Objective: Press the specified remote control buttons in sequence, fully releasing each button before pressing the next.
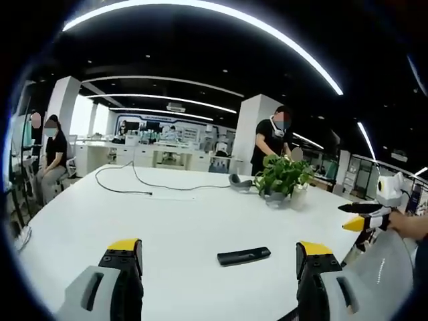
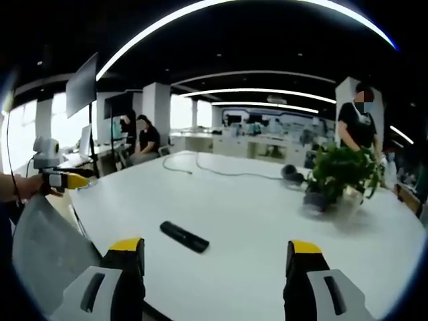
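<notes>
Yellow-tipped jaws of the left gripper (image 1: 219,257) stand spread wide, holding nothing; the right gripper (image 2: 217,256) is released likewise — neither touches anything. Black remote control (image 1: 243,255) lies flat on the white table (image 1: 174,221), near its front edge, just ahead of both grippers, apart from them. Judgement: no button pressed yet — the approach comes first. Potted plant (image 1: 284,177) and a cable (image 1: 134,182) sit well behind, out of the working path.

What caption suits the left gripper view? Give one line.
Open left gripper hovers over a white table, black remote control lying ahead.
</notes>
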The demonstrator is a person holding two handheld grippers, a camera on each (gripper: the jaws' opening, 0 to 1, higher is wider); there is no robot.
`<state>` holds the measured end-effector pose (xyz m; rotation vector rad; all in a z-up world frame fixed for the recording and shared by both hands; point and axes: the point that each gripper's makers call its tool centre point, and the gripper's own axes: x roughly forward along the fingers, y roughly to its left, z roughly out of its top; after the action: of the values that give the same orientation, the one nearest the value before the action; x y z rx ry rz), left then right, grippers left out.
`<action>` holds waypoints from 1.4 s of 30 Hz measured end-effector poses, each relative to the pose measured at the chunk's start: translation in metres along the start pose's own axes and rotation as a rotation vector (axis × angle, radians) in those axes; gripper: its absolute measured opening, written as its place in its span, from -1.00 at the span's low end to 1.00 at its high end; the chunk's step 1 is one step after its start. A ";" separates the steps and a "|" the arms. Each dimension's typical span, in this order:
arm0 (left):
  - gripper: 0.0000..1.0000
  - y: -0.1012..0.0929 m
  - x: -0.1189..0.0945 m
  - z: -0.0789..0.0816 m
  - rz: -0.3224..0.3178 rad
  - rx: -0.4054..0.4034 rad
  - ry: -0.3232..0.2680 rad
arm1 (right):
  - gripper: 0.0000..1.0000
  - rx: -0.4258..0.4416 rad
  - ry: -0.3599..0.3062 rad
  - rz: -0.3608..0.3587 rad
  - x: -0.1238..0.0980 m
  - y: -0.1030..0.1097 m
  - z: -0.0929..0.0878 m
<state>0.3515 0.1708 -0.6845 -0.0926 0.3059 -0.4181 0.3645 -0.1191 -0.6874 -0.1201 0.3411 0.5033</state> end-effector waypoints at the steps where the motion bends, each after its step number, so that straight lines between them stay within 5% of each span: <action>1: 1.00 -0.001 0.000 -0.001 -0.004 0.009 0.007 | 0.71 0.000 -0.002 -0.001 0.000 0.000 0.000; 4: 1.00 -0.007 0.003 -0.012 -0.031 0.048 0.080 | 0.71 0.007 -0.007 -0.006 -0.001 -0.002 0.001; 23: 1.00 -0.023 0.034 -0.033 -0.173 0.348 0.294 | 0.64 -0.009 0.027 -0.014 -0.001 -0.005 -0.006; 42: 1.00 -0.031 0.093 -0.057 -0.306 0.451 0.434 | 0.58 -0.017 0.033 -0.011 0.000 -0.006 -0.009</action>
<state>0.4027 0.1028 -0.7591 0.4032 0.6202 -0.8040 0.3645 -0.1258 -0.6951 -0.1467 0.3686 0.4942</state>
